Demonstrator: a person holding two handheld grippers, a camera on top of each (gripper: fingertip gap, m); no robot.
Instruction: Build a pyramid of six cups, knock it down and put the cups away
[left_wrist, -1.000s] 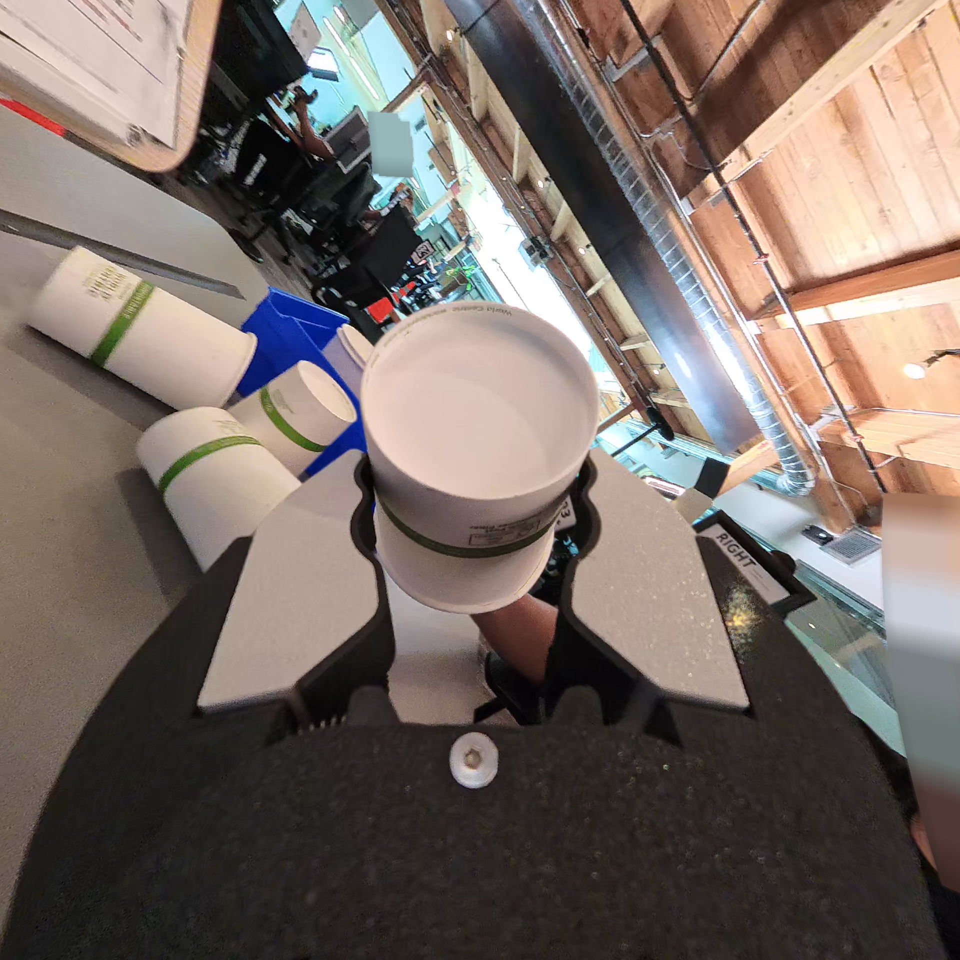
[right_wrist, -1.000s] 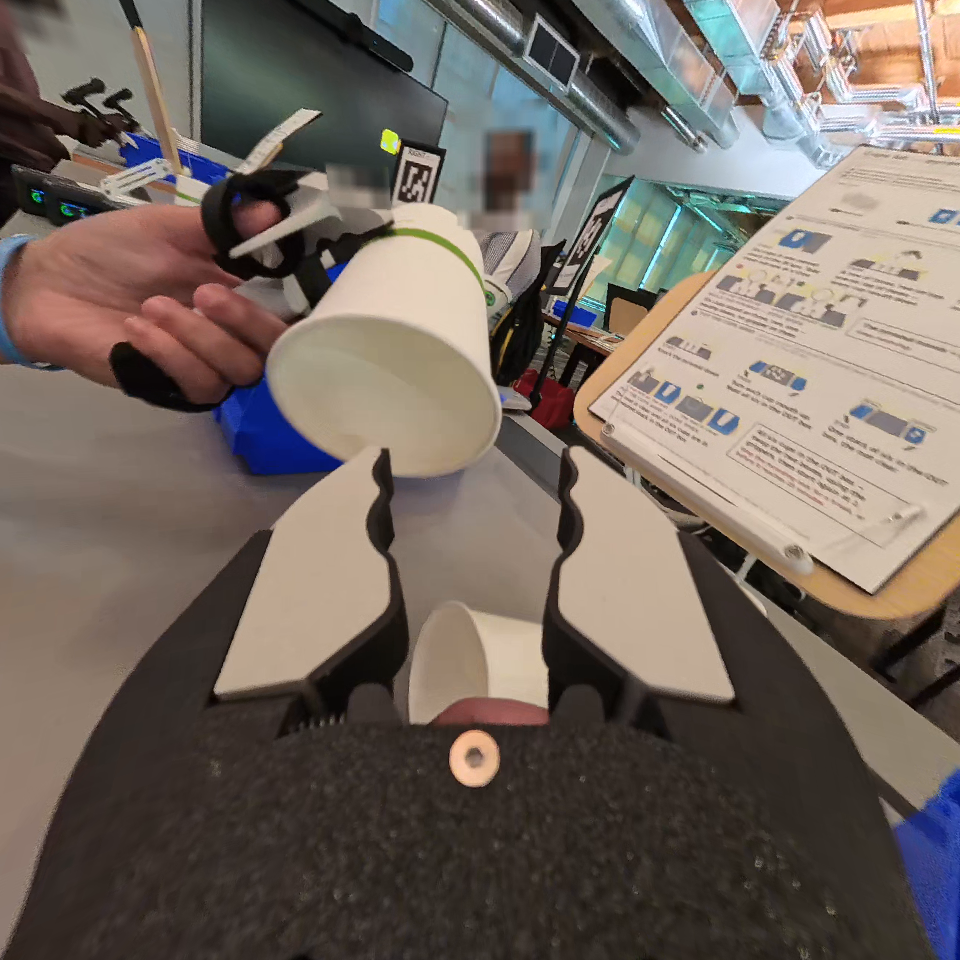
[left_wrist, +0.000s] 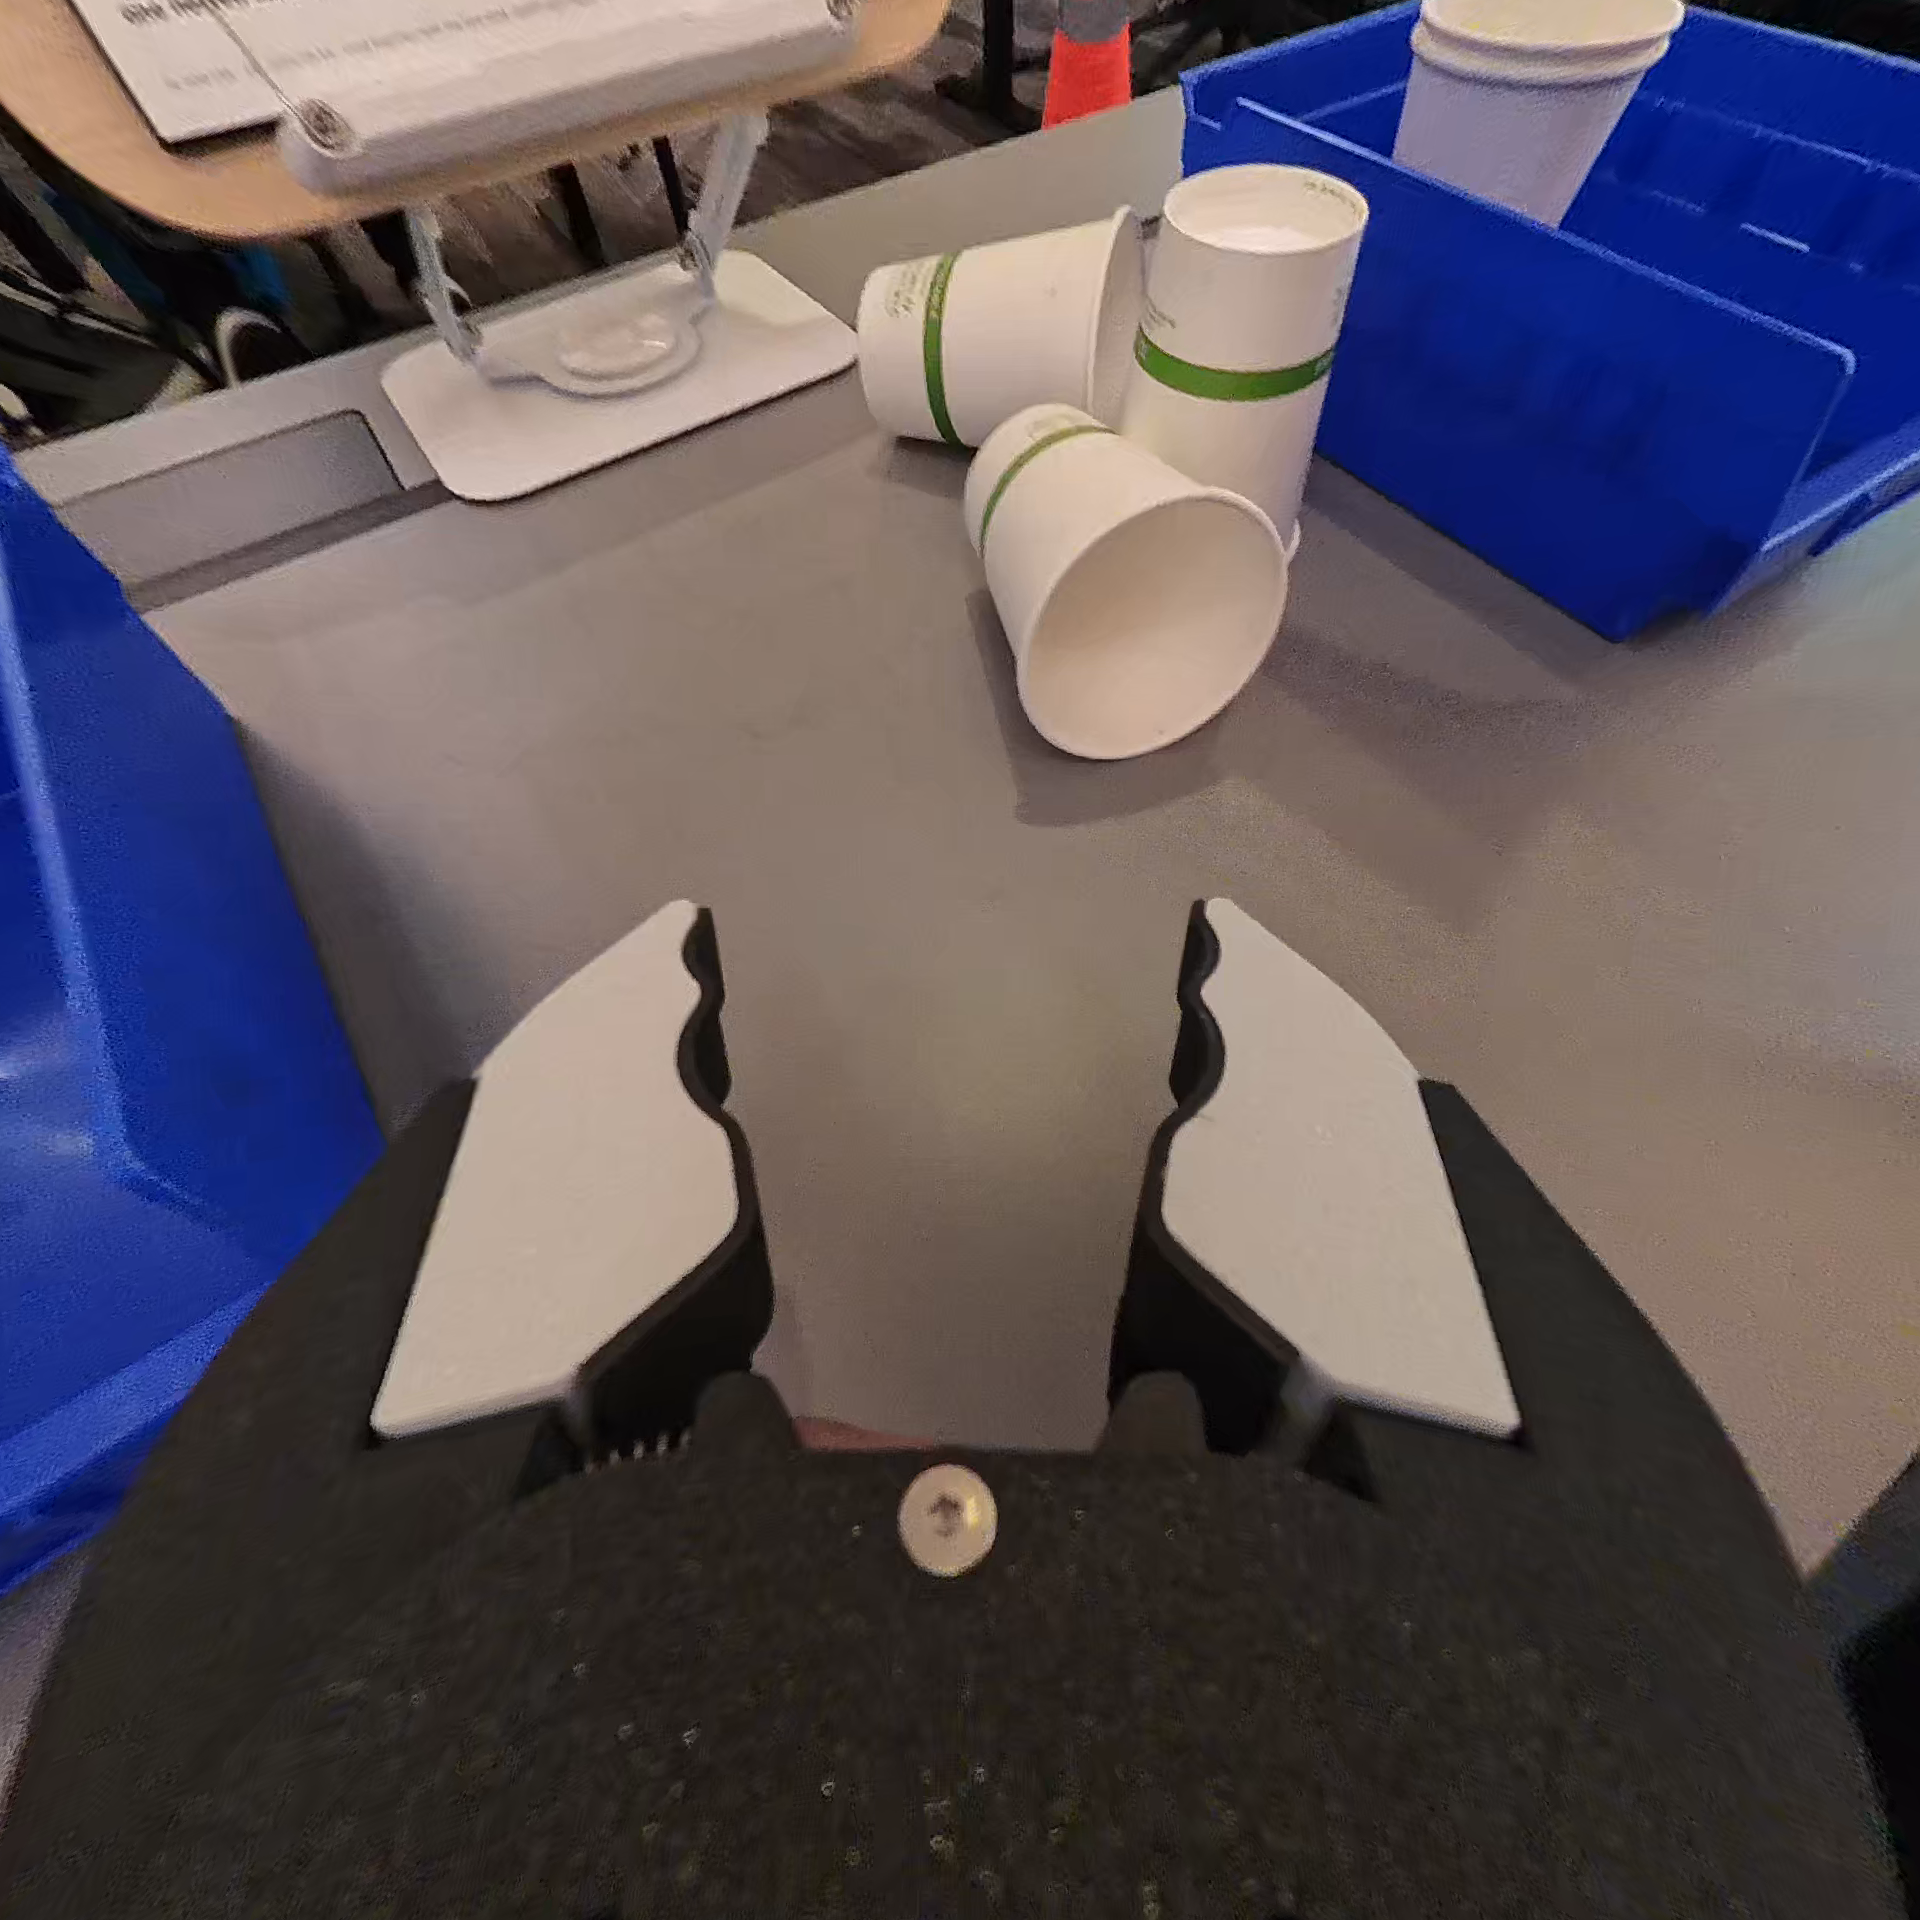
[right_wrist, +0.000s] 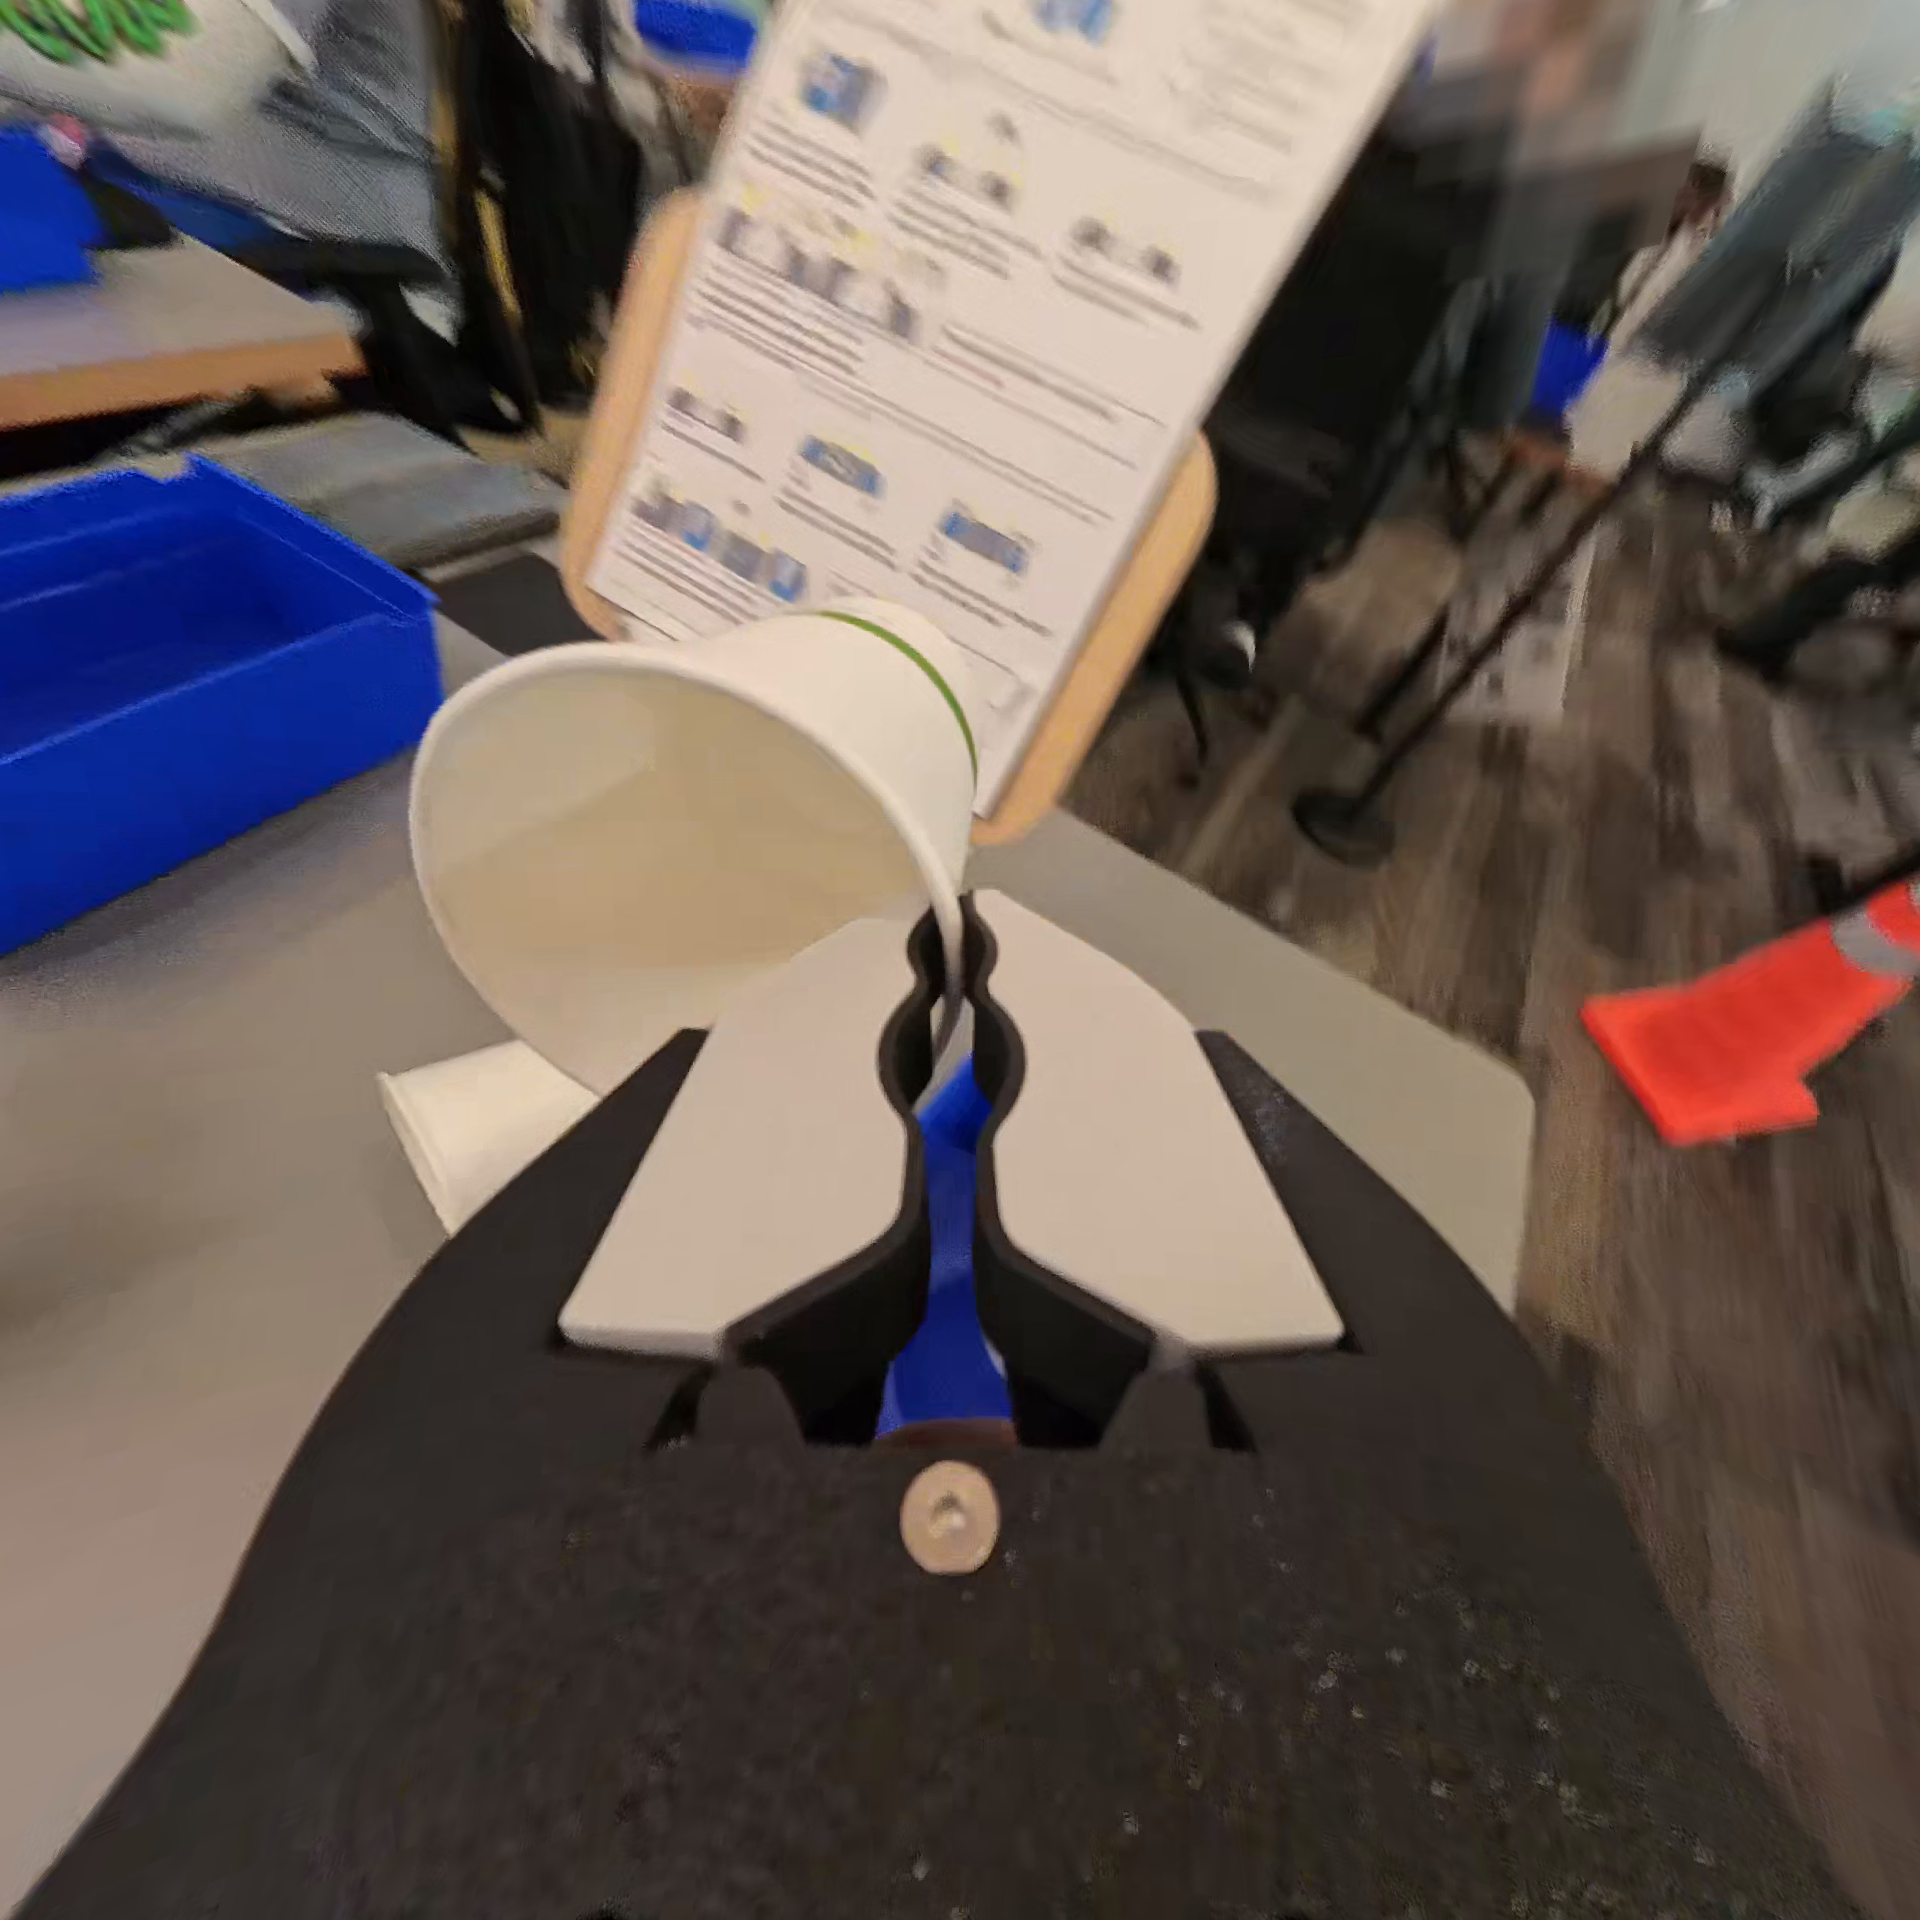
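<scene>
Left gripper (left_wrist: 951, 914) hangs over the grey table (left_wrist: 623, 790), fingers spread wide, nothing between them. Beyond it, right of centre, three white paper cups with green bands clustered and touching: nearest cup (left_wrist: 1122, 592) lies on its side, mouth toward the camera; upside-down cup (left_wrist: 1236, 343) stands just behind it, base up; third cup (left_wrist: 987, 332) lies on its side to the left, its mouth end against the upside-down one. Right of the cluster a blue bin (left_wrist: 1621, 416) with a divider, cup stack (left_wrist: 1517, 94) upright in its far compartment. Another blue bin (left_wrist: 135, 1039) at the near left edge. Far left, a stand base (left_wrist: 613, 364) on the table holding a wooden board (left_wrist: 208, 187) with a sheet.

Right gripper (right_wrist: 951, 935) fingers pinched nearly together on the rim of a held cup (right_wrist: 707, 810), which is lifted and tilted, mouth toward the camera and left, green band at the far end. Under it, lower left, part of a fallen cup (right_wrist: 468, 1122) on the table. Blue tray (right_wrist: 187, 686) on the left of the table. Past the held cup, the instruction board (right_wrist: 935, 343), blurred. Orange cone (right_wrist: 1756, 1008) lying on the floor at right. Whole right view motion-blurred
</scene>
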